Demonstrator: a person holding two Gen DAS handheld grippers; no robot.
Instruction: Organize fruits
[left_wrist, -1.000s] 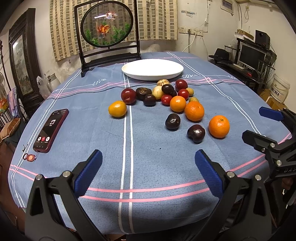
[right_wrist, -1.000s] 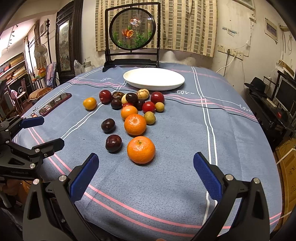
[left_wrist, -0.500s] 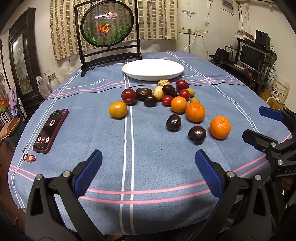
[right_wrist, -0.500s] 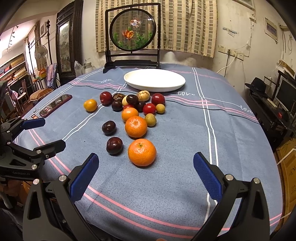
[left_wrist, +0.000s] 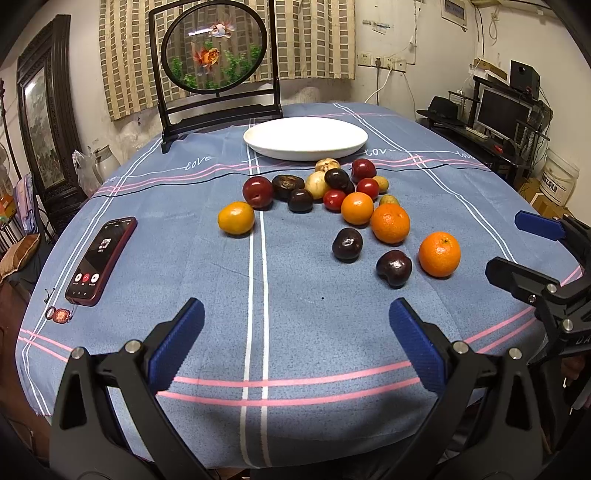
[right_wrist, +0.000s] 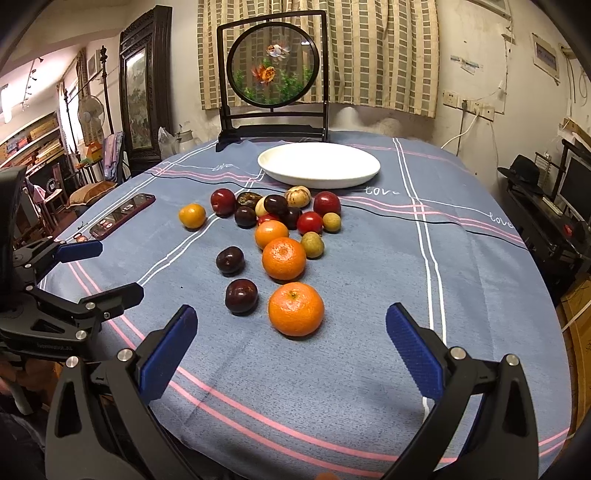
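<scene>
Crept forward a little over the last second: in the right wrist view the nearest orange now sits closer to the right gripper, just ahead of the gap between its fingers and slightly toward the left one. Spread wide, holding nothing. Same for the left gripper: fingers wide apart, empty, with only bare desk cloth between them. Ahead of and to the right of its right finger, a dark plum; farther ahead, the main heap of fruit. Beyond the heap, well ahead of both pairs of fingers, the white plate, with nothing on it. Off to the left of the left fingers, a phone. Nothing lifted yet; judged an approach, probably toward that near orange, with all the sorting left to do.
</scene>
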